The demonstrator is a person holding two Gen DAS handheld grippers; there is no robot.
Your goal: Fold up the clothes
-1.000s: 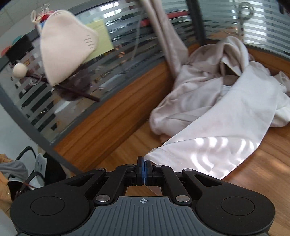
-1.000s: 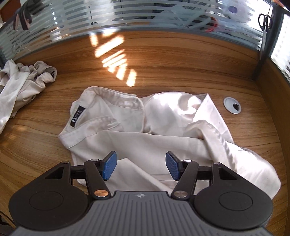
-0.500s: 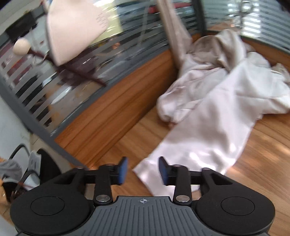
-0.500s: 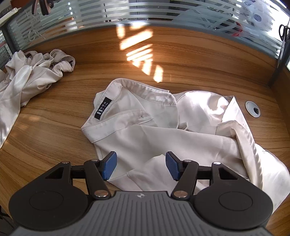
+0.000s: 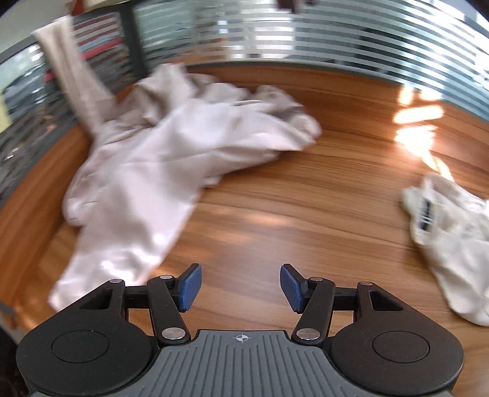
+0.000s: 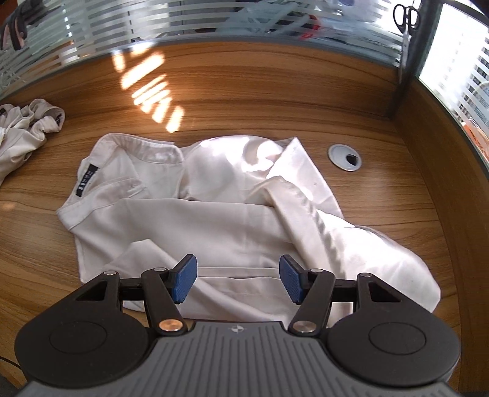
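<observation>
A white collared shirt [image 6: 232, 213] lies spread and partly folded on the wooden desk [image 6: 382, 189], its black neck label at the left. My right gripper [image 6: 237, 282] hovers open over the shirt's near hem, nothing between its blue pads. In the left wrist view a heap of crumpled pale beige clothes [image 5: 171, 146] lies at the back left, blurred by motion. My left gripper [image 5: 241, 285] hangs over bare wood just right of that heap's near corner; its jaws are opening and hold nothing. The white shirt [image 5: 452, 238] shows at that view's right edge.
Wood-panelled walls topped with striped frosted glass [image 6: 214, 18] enclose the desk at the back and right. A round grey cable grommet [image 6: 344, 157] sits right of the shirt. A pale cloth [image 5: 70, 70] hangs over the left partition. The beige heap's edge [image 6: 21, 134] shows far left.
My left gripper let go of the beige garment's corner, opened, and swung right over bare wood. The right gripper shifted a little over the white shirt, still open.
</observation>
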